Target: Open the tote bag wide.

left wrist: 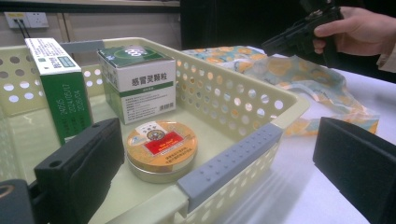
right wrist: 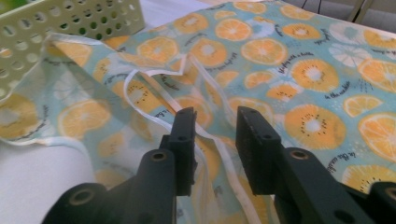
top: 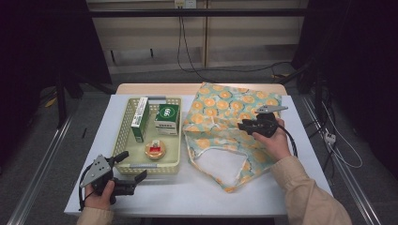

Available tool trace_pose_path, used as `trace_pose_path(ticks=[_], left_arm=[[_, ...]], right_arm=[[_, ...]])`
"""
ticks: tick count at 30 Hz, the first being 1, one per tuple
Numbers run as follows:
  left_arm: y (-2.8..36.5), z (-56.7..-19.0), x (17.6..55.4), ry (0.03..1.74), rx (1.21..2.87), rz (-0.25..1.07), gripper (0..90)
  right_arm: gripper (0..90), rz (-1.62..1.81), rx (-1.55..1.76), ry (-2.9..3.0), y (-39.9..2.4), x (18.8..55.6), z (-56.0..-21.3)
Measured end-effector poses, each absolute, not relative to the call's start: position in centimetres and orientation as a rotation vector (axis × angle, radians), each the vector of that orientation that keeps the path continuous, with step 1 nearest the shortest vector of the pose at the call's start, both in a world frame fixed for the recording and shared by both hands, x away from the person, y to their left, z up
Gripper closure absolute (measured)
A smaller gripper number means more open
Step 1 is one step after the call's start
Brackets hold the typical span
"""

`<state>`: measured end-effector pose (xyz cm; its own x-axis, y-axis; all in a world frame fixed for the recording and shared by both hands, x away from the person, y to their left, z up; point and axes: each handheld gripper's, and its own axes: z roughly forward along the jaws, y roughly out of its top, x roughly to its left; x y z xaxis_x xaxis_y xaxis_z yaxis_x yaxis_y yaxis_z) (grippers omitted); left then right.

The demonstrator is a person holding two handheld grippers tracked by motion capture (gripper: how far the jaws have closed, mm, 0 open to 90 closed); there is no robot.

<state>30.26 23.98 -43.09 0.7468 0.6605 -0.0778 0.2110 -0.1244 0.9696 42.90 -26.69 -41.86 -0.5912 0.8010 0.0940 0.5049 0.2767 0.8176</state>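
Observation:
A cloth bag (top: 225, 112) printed with orange slices lies flat right of a pale perforated basket (top: 123, 129). My right gripper (top: 241, 125) hovers low over the bag's middle. In the right gripper view its jaws (right wrist: 215, 114) stand apart, and the bag's white strap (right wrist: 140, 100) runs under the gap, not pinched. My left gripper (top: 134, 164) rests at the basket's near left corner, open. In the left gripper view its jaws (left wrist: 219, 128) straddle the basket's grey-padded rim (left wrist: 233, 163). Inside the basket are a tall green box (top: 140, 118), a squat green box (top: 167, 118) and a round tin (top: 155, 149).
The white table top (top: 187, 197) has bare room along its front edge and at the far right. The bag's mouth (top: 220, 164) gapes toward the front. Dark floor and cables surround the table. The left gripper view shows the right gripper (left wrist: 303, 35) held above the bag (left wrist: 299, 79).

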Motion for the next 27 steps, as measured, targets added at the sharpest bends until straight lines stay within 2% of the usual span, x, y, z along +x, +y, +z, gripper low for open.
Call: trace_pose_path(ticks=[5, 11, 14, 15, 16, 21, 27], left_arm=[[24.0, -43.1, 30.3, 0.697, 1.694, 0.449, 1.9], [23.9, -43.1, 30.2, 0.699, 1.693, 0.445, 1.9], [24.0, -43.0, 30.2, 0.697, 1.693, 0.449, 1.9], [24.0, -43.0, 30.2, 0.699, 1.690, 0.449, 1.9], [24.0, -43.0, 30.2, 0.699, 1.693, 0.449, 1.9], [23.9, -43.1, 30.2, 0.698, 1.694, 0.445, 1.9], [24.0, -43.1, 30.2, 0.698, 1.694, 0.448, 1.9]], right_arm=[[63.0, 1.226, 1.110, 2.248, -25.8, 41.8, -40.8], [66.6, 1.251, 1.042, 2.267, -24.7, 40.8, -39.8], [78.5, 1.263, 1.026, 2.298, -24.4, 40.4, -39.8], [86.2, 1.269, 1.023, 2.306, -24.3, 40.3, -39.9], [89.8, 1.290, 1.015, 2.329, -24.2, 40.1, -40.1], [90.0, 1.269, 0.996, 2.420, -23.2, 39.7, -41.7], [88.6, 1.237, 1.063, 2.368, -23.9, 41.3, -43.5]])
